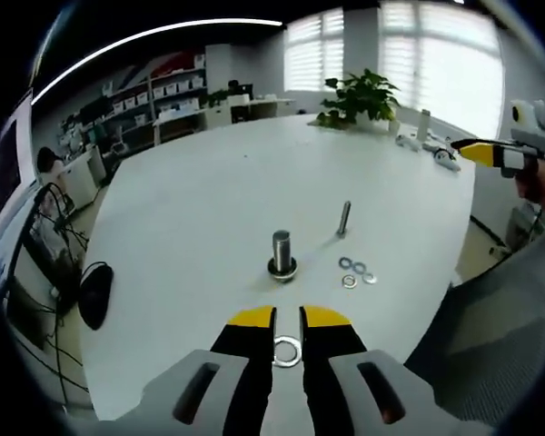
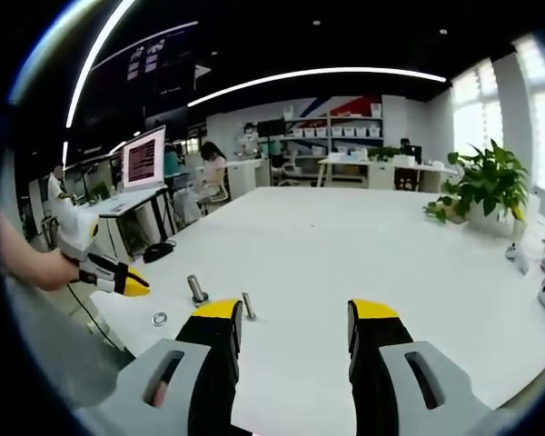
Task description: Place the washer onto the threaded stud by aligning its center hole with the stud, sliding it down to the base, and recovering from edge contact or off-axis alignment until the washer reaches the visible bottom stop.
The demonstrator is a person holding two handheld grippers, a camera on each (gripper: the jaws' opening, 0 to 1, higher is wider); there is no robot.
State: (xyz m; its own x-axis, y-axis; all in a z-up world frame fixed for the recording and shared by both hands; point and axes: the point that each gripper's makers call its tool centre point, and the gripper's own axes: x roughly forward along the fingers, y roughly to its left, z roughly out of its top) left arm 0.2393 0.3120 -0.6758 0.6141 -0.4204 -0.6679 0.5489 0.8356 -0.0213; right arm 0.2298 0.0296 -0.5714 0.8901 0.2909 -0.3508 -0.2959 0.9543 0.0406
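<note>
Left gripper view showed narrowly parted jaws straddling a flat silver steel washer [image 1: 287, 351]; unpinched, it could slip; right jaws spread.

I see a broad white table [image 1: 182, 209]. On it stand an upright threaded stud [image 1: 282, 252] on its base, a loose bolt [image 1: 344, 219] lying beside it, three small washers [image 1: 357, 271] clustered nearby, one washer [image 1: 287, 351] nearest me, and a potted plant [image 1: 359, 98] at the far edge.
</note>
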